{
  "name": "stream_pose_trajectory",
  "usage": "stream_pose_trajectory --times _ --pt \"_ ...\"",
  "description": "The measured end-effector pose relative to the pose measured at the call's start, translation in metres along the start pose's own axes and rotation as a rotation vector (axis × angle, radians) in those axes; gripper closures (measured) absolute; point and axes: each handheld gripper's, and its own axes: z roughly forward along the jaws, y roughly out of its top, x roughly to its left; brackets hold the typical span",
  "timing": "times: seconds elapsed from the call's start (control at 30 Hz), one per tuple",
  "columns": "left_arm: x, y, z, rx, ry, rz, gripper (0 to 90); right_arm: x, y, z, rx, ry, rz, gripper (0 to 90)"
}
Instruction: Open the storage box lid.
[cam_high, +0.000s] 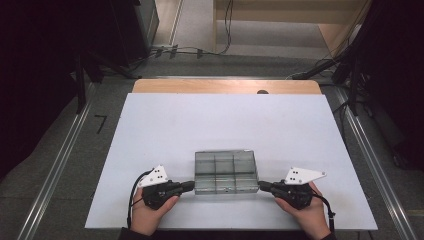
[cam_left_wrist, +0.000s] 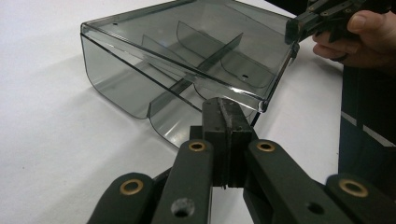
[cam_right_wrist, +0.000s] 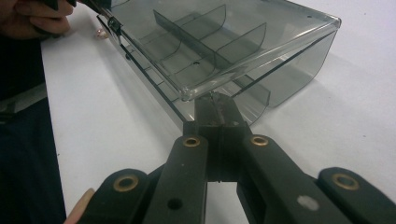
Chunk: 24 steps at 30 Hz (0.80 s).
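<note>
A smoky clear plastic box (cam_high: 225, 171) with several compartments and a clear lid on top lies on the white table top (cam_high: 225, 120), near the front edge. My left gripper (cam_high: 192, 186) is shut, and its tips touch the box's near left corner (cam_left_wrist: 261, 105) just under the lid's rim. My right gripper (cam_high: 260, 186) is shut too, tips against the near right corner (cam_right_wrist: 187, 95). I see nothing held between either pair of jaws. In the left gripper view my left gripper (cam_left_wrist: 227, 112) has the right gripper (cam_left_wrist: 303, 21) at the box's far end.
A hand holds each gripper near the table's front edge (cam_high: 225, 227). A wooden strip (cam_high: 225, 86) with a dark round spot (cam_high: 262, 92) runs along the back. Cables (cam_high: 190, 50) lie on the floor beyond, and metal rails (cam_high: 55, 165) flank the table.
</note>
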Motion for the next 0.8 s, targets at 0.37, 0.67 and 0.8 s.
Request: stream_pose_trajectory --times 0.37,0.67,0.8 --pt "-0.0018 0.0022 -0.0008 -0.034 -0.012 0.008 89.9 0.0001 0.0038 -0.0053 -0.049 -0.007 0.002 88.3" --pt "-0.0046 0.0056 -0.0013 -0.07 -0.01 0.025 89.9 0.0004 0.0065 -0.0088 -0.078 -0.012 0.002 88.3" --pt "-0.0057 0.0071 -0.0004 -0.076 -0.007 0.03 89.9 -0.0001 0.0068 -0.009 -0.085 -0.01 0.008 88.3"
